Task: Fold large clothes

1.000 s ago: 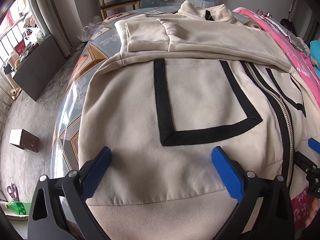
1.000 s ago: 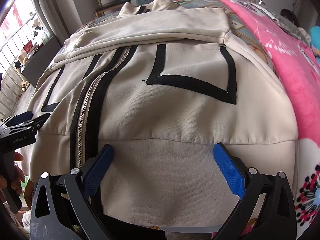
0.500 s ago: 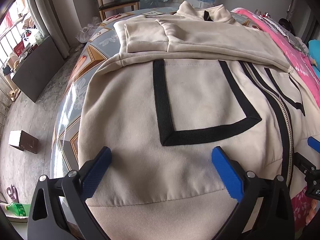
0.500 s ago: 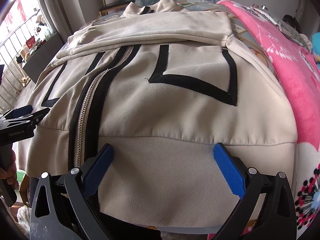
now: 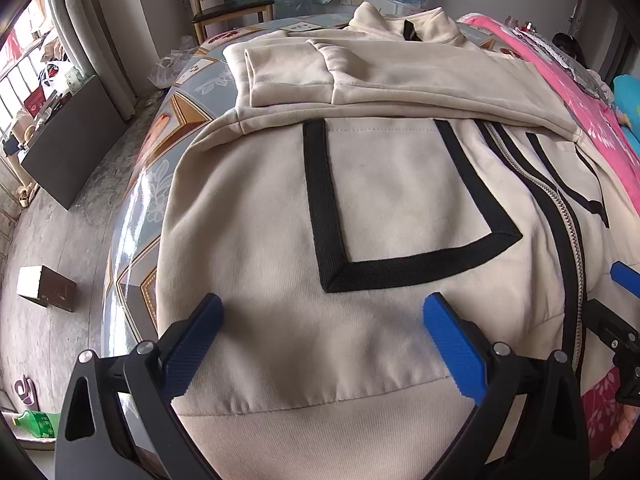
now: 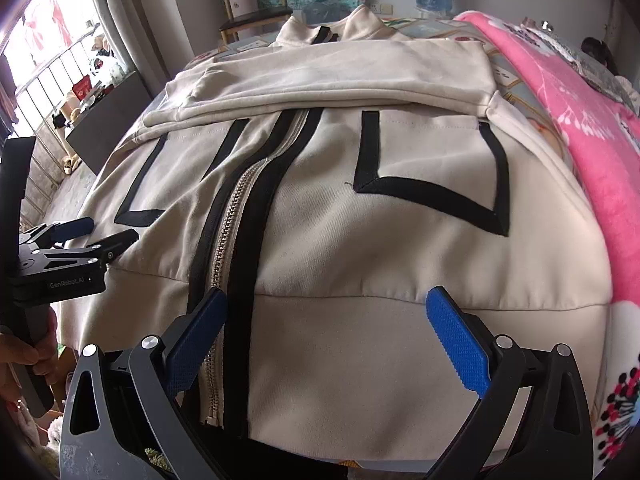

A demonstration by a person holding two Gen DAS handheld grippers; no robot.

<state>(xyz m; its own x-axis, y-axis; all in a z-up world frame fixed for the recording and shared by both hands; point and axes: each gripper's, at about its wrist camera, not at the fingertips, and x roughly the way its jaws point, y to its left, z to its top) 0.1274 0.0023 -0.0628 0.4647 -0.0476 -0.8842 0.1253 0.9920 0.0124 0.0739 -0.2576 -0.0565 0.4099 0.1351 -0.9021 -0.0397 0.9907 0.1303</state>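
- My left tongs (image 5: 320, 344) are spread wide and grasping nothing, poised over the left half of the hem of the cream zip jacket (image 5: 400, 208), near its left edge.
- The jacket lies front-up on the patterned table (image 5: 160, 148), collar away from me, both sleeves (image 5: 360, 80) folded across the chest. Its left side sits close to the table's rim, so a careless tug could, I think, drag cloth off toward the floor (image 5: 60, 240).
- The black-trimmed pocket (image 5: 400, 216) sits just beyond my left tongs; pinching only that top layer would lift the front panel and leave the back behind.
- The zipper (image 6: 236, 240) runs down between my two tools. If I raise the hem unevenly, I judge it will buckle and skew the fold.
- My right tongs (image 6: 326, 332) are likewise released, wide over the right half of the hem band, the left pad near the zipper.
- The pink blanket (image 6: 580, 128) lies right beside the jacket; a wide bite could snag it too.
- Lifting too fast may shake the sleeves loose.
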